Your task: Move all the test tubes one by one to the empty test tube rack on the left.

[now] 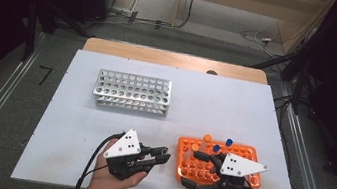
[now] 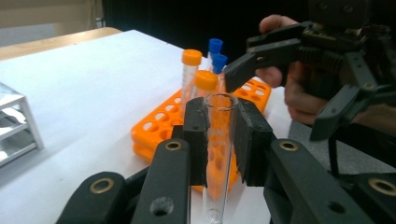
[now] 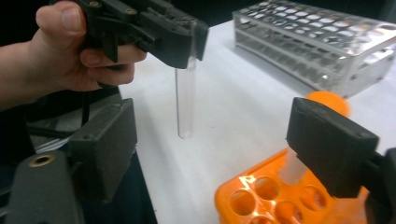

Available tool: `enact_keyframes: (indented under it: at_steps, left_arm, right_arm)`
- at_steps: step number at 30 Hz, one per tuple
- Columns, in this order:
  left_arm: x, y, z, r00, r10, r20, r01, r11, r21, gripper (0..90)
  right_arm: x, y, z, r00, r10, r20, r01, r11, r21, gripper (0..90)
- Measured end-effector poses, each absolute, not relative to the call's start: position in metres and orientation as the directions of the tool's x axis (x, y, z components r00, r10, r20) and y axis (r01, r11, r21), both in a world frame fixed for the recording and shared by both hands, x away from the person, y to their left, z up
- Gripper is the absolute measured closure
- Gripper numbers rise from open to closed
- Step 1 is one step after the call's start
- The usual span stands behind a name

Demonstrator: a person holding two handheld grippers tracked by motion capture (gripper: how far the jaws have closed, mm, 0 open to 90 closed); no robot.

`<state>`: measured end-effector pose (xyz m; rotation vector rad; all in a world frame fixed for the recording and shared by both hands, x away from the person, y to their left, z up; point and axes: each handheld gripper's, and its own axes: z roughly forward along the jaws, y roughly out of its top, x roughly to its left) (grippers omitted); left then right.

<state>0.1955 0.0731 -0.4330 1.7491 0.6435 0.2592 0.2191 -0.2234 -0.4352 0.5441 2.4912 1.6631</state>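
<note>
Left gripper view: the left tool [image 2: 219, 135] pinches a clear uncapped tube [image 2: 218, 140] upright (beside the orange rack [image 2: 154, 128]); the right tool [image 3: 210, 154] stands spread, nothing between.

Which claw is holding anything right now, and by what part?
Left claw grips the clear glass tube just below its open rim. Right claw is open, holding nothing.

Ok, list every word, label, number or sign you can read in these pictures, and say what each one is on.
None can be read.
Clear glass tube in the left gripper: faint marks on the glass, too blurred to read.
Orange rack, metal rack, capped tubes: no lettering to make out.
Grey plates on both grippers: screw holes, no text.
</note>
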Motion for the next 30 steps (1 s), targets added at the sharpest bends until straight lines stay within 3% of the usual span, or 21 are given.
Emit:
enact_keyframes:
  at_steps: [11, 30]
  left_arm:
    - [0.211, 0.091, -0.416, 0.792, 0.599, -0.119, 0.248, -0.138, 0.959, 77.0]
    - [0.261, 0.097, -0.393, 0.753, 0.651, -0.096, 0.224, -0.116, 0.968, 77.0]
  right_arm:
    - [0.222, -0.251, -0.43, -0.895, 0.428, 0.127, 0.273, 0.298, 0.915, 0.1]
    - [0.229, -0.289, -0.433, -0.857, 0.497, 0.139, 0.3, 0.261, 0.918, 0.0]
